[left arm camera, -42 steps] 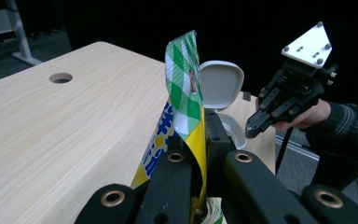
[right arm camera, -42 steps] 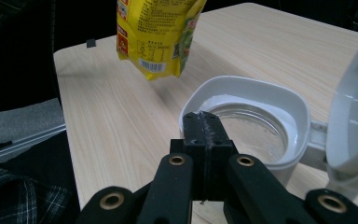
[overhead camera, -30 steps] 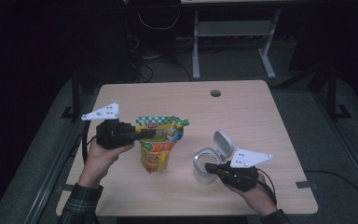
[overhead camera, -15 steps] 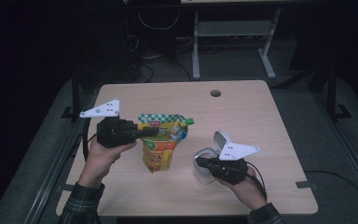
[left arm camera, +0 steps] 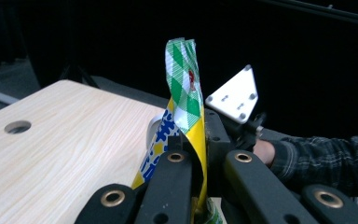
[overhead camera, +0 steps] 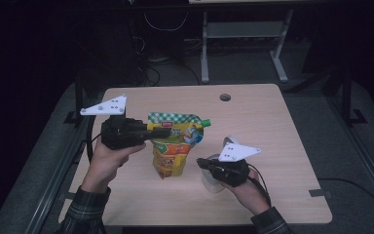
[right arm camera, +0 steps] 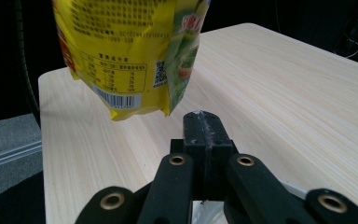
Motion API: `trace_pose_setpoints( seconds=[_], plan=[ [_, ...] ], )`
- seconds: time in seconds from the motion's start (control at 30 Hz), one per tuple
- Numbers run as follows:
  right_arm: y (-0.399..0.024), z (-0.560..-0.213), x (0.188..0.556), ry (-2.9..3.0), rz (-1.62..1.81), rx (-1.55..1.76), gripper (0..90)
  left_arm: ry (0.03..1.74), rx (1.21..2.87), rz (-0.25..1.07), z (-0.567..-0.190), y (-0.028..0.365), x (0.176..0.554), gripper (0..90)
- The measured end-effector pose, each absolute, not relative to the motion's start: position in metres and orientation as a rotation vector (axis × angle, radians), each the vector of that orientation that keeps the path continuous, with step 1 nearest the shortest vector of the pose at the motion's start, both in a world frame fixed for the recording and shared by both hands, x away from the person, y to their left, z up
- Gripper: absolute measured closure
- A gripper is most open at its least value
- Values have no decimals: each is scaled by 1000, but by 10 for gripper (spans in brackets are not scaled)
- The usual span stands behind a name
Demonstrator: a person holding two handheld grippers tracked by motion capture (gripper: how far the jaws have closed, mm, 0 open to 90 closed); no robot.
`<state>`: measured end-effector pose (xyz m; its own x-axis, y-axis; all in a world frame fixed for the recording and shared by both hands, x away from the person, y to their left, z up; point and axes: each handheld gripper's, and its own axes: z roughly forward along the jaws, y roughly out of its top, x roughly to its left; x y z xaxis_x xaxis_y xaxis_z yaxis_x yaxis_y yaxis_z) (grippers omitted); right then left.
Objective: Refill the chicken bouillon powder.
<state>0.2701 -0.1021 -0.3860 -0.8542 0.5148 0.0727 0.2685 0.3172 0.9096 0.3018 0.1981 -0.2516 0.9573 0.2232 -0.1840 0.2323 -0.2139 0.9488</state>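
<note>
A yellow snack pouch [overhead camera: 171, 153] with a green-checked top hangs above the table, held near its top by my left gripper [overhead camera: 165, 130], which is shut on it. In the left gripper view the pouch [left arm camera: 182, 88] stands edge-on between the black jaws of the left gripper [left arm camera: 195, 142]. My right gripper [overhead camera: 202, 162] sits low at the front right, jaws pointing left toward the pouch's bottom. Seen from the right gripper's camera, the right gripper [right arm camera: 204, 122] has its jaws pressed together with nothing between them, and the pouch [right arm camera: 121, 46] hangs just ahead.
A white round container [overhead camera: 213, 184] rests on the wooden table [overhead camera: 272, 122] under the right gripper. A cable hole [overhead camera: 225, 97] lies near the far edge. A metal desk frame [overhead camera: 243, 34] stands on the dark floor behind.
My right gripper has moved left over the white container, toward the pouch. The left gripper has lifted the pouch slightly.
</note>
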Motion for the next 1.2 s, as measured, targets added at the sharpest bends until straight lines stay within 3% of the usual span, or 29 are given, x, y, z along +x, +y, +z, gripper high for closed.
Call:
trace_pose_setpoints(
  seconds=[1.2],
  plan=[
    [-69,-388,271,2270,1571,707,900,290,1773,-34,-237,171,290,900]
  ],
)
